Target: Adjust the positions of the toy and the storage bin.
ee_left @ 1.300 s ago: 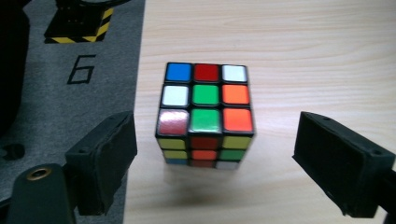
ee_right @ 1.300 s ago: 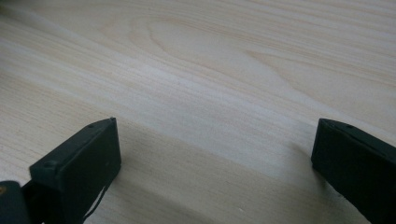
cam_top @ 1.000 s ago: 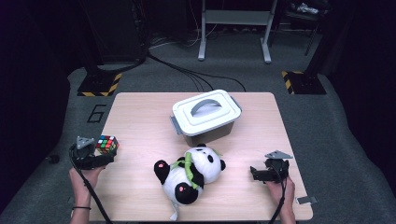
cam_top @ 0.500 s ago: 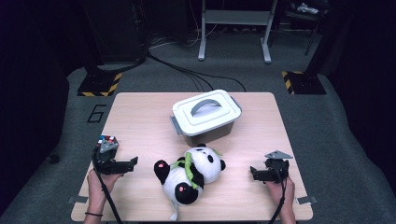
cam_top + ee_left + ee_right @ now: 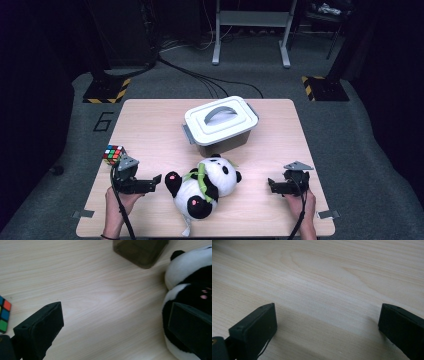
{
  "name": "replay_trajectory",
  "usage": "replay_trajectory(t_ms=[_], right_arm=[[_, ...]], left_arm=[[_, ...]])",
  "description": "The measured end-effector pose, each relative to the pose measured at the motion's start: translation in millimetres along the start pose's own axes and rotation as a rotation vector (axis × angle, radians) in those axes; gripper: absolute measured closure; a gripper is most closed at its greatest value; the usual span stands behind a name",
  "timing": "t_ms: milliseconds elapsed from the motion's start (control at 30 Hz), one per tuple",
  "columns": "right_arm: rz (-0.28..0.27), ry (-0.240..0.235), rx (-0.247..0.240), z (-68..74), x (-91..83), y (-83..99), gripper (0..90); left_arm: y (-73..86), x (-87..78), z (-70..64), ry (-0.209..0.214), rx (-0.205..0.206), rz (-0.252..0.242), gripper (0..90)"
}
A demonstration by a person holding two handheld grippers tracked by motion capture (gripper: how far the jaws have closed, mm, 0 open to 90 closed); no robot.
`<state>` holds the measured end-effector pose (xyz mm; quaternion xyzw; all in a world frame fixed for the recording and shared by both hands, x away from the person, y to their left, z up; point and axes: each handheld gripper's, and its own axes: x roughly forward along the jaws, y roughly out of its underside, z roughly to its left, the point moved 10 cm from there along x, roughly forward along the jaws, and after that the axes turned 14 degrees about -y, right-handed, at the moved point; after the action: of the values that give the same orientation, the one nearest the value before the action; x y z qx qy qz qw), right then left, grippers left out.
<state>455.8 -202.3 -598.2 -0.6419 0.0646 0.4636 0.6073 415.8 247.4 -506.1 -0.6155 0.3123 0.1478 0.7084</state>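
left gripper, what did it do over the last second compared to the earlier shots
The left gripper swung off the rubik's cube, which now sits uncovered by the table's left edge, and turned right toward the panda plush. Its fingers are spread open, holding nothing, one close against the plush in the left gripper view. The right gripper, the plush and the lidded box stayed put.
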Motion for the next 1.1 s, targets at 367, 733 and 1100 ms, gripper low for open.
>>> replay_trajectory(t_ms=[367,733,1100], right_arm=[[-0.001,0.001,0.000,-0.2,0.0,-0.1,1.2],[-0.001,0.001,0.000,-0.2,0.0,-0.1,1.2],[-0.001,0.001,0.000,-0.3,0.0,-0.1,1.3]], left_arm=[[-7.3,-11.3,-33.4,0.086,0.030,-0.015,0.1],[-6.1,-9.3,-55.6,0.148,0.041,-0.013,9.0],[0.5,-3.6,-60.1,0.194,0.036,-0.022,57.7]])
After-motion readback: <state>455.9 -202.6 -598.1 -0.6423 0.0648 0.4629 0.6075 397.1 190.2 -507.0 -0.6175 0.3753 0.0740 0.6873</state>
